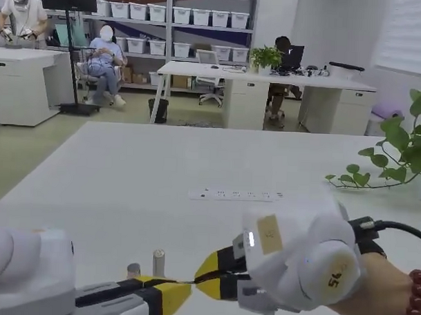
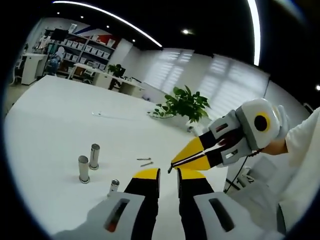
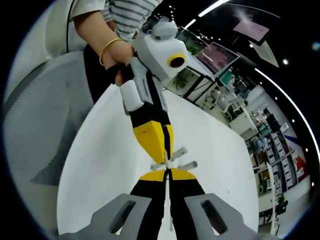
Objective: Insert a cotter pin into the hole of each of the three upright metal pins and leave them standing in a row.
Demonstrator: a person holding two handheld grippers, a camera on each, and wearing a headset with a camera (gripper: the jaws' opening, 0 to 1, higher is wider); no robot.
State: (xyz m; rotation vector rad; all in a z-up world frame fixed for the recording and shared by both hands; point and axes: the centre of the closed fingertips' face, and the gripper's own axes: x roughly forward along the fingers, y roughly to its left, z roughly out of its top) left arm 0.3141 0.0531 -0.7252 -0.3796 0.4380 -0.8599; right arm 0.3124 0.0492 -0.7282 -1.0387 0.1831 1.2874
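— "Three metal pins (image 2: 94, 156) on the white workbench (image 2: 60, 115), is that right?"

— "Three, by the left gripper view. Two stand upright just beside each other. The third pin (image 2: 114, 186) sits apart from that pair, close to the left gripper (image 2: 169, 175), and whether it stands straight cannot be told. In the head view two of them rise just behind the yellow jaw tips."

— "And how do the tongs stand?"

— "The right gripper (image 3: 167, 174) has its jaws pressed together on a thin cotter pin (image 3: 165, 161), which sticks out past the tips toward the other tool. The left gripper's jaws are spread, with a clear strip of table showing between them. The two tools meet nose to nose above the table. The free end of the cotter pin reaches the mouth of the left jaws, but whether it touches them cannot be told."

— "Is anything already through a hole?"

— "The holes are too small to make out. Two spare cotter pins (image 2: 145, 161) lie flat on the table, near each other, beyond the grippers and to the right of the upright pair."

— "What else is on the bench?"

— "A white power strip (image 1: 230, 195) lies farther back toward the middle, well apart from the pins, and a potted plant (image 1: 404, 150) trails over the right edge."
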